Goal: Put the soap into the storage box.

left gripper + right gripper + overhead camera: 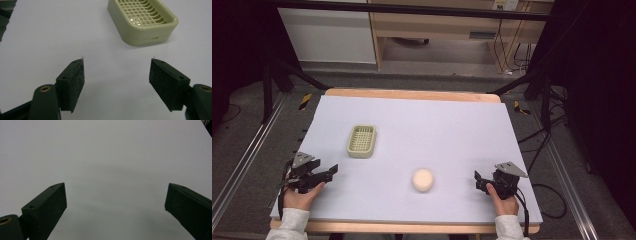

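My left gripper [328, 176] near table [452, 125] front-left corner, jaws apart, empty; tray [362, 141] ahead. My right gripper [478, 181] near front-right corner, jaws wide, empty. Soap [423, 180] between them, near front edge, open room around.

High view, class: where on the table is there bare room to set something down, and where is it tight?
Bare patches: the whole far half beyond the soap dish, the right side between the soap bar and the right gripper, and the middle between dish and bar. Tightest is the near left, where the left gripper sits close to the dish.
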Motion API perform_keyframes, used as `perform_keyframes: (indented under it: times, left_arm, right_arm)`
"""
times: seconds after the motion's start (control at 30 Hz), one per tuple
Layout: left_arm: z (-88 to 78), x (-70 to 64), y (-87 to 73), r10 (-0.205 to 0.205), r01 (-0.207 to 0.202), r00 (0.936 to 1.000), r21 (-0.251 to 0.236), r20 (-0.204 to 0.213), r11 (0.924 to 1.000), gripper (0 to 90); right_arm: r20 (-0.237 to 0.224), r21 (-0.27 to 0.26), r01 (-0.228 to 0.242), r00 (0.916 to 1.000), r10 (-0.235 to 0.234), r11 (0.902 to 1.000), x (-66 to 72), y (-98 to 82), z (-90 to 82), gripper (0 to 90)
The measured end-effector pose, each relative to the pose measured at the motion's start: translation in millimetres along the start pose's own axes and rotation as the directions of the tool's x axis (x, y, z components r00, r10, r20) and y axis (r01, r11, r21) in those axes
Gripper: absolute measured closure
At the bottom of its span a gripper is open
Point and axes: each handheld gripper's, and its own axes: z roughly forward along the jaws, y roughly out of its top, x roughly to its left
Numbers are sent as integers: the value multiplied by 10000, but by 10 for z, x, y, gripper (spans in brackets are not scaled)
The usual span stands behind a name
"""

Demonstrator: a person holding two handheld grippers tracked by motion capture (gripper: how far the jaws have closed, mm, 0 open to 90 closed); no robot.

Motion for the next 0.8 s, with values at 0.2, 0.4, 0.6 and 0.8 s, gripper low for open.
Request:
perform_keyframes:
  times: [0.2, 0.4, 0.6, 0.8]
  left_arm:
    - [-8, -100, 3, 246, -246, 9993, -10, 280, 9997, 332]
    - [-51, -178, 18, 567, -558, 9978, -259, 333, 9981, 332]
    - [-71, -242, 40, 754, -737, 9962, -404, 429, 9965, 329]
    - [-91, -293, 61, 743, -716, 9959, -516, 516, 9961, 323]
  right_arm:
    - [-56, 66, -367, 9993, 367, 9993, -35, -3, 9, 43]
    - [12, 47, -234, 9997, 234, 9997, -18, -2, 8, 44]
    - [-40, -40, -355, 9994, 355, 9994, -30, -5, -3, 44]
    - [-42, -103, -296, 9996, 296, 9995, -28, -7, -7, 44]
